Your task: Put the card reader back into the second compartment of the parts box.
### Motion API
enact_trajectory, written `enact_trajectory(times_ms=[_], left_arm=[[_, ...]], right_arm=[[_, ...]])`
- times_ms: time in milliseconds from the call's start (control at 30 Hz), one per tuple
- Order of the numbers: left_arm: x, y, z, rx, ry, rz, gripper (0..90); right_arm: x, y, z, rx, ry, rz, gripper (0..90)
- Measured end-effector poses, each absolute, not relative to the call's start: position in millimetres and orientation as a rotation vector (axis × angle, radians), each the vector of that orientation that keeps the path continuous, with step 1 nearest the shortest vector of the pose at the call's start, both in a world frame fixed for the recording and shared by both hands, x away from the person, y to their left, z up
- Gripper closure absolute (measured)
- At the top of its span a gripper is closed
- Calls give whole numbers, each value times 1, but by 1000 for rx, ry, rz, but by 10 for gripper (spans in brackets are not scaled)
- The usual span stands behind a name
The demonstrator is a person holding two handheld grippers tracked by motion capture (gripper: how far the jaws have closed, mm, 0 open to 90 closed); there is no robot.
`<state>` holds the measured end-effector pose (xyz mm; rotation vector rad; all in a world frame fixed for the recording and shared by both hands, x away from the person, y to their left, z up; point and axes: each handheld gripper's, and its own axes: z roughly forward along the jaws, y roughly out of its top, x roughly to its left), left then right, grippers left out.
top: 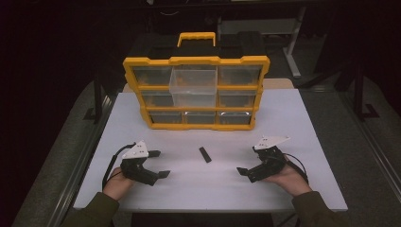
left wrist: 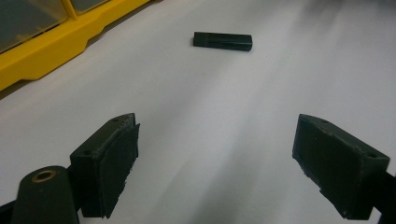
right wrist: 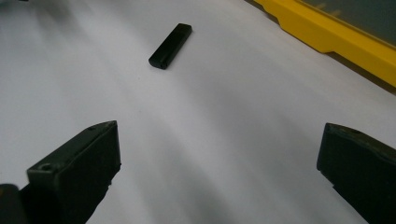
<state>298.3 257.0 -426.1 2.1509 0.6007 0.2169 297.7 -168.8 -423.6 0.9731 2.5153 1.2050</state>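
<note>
- While my left gripper (top: 158, 164) and right gripper (top: 247, 166) rest spread and empty, nothing looks started.
- Between them, untouched, lies the small black bar (top: 205, 154) on the white table (top: 293, 123).
- One clear drawer (top: 194, 86) sticks out of the yellow organizer (top: 196, 60).

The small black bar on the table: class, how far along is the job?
Done: one clear drawer already stands pulled out of the yellow organizer. In hand: nothing; the left claw and right claw rest open on the white table. Left: the black bar lies untouched between them, perhaps bound for that drawer.
</note>
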Motion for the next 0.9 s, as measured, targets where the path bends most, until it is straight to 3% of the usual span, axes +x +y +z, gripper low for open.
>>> enact_trajectory(times_ms=[900], left_arm=[[298, 256, -426, 2145, 598, 224, 143]], right_arm=[[312, -152, -412, 944, 2561, 1226, 0]])
